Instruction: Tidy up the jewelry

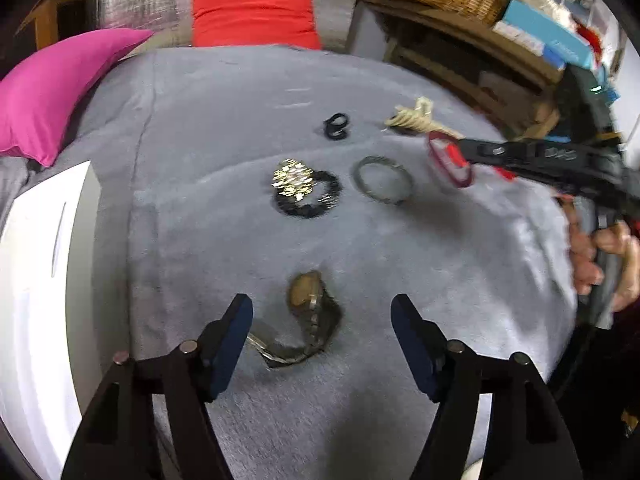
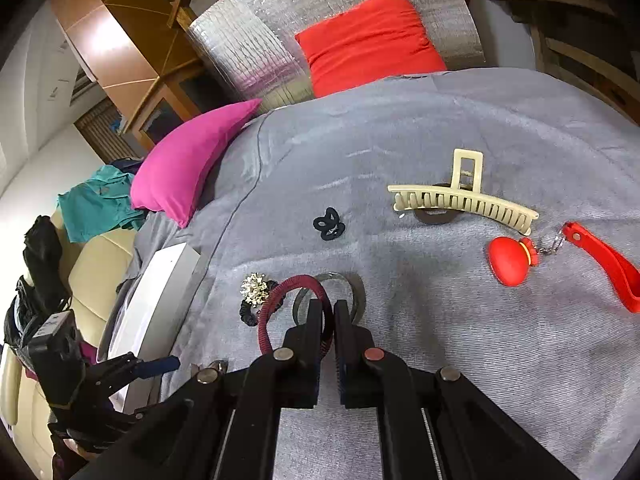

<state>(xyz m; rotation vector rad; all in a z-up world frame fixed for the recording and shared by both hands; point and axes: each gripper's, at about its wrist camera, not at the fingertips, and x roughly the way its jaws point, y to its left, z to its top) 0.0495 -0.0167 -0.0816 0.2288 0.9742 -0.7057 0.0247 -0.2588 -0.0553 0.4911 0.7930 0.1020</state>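
L wrist cam: left gripper spread wide, nothing pinched; wristwatch lies on the grey blanket btwn the tips. R wrist cam can't see the watch. It shows right gripper clamped on a maroon hair tie, held above a grey bangle. Only there, sharp: cream claw clip, red keychain. Both views: beaded black scrunchie, small black ties.

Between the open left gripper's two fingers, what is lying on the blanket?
A wristwatch lies on the grey blanket between them, untouched, in the left wrist view.
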